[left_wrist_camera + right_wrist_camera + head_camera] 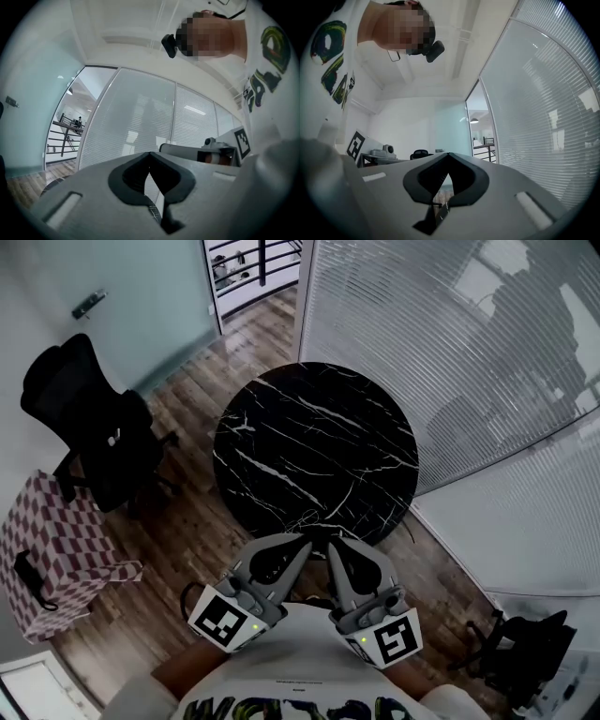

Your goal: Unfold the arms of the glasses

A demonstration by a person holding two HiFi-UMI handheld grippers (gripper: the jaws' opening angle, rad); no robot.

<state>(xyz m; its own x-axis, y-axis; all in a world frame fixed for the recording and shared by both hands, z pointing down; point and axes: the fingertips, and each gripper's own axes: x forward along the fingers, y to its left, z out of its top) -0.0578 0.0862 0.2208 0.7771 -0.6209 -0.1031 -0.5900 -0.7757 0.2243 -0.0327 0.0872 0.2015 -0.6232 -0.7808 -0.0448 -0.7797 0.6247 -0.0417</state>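
Observation:
I see no glasses in any view. The round black marble table (pixel 314 446) has nothing on its top. Both grippers are held close in front of the person's body, just short of the table's near edge, with their tips almost touching. My left gripper (pixel 305 542) (pixel 150 174) is shut, its jaws meeting in a seam. My right gripper (pixel 330 546) (pixel 449 176) is shut the same way. A small dark streaked patch shows through the slit under each pair of jaws, and I cannot tell what it is. Each gripper view catches the other gripper at its side.
A black office chair (pixel 94 427) stands left of the table, with a red-and-white checkered box (pixel 56 559) nearer to me. A glass wall with blinds (pixel 450 352) curves round the table's right side. Another dark chair (pixel 525 652) stands at the lower right. The floor is wood.

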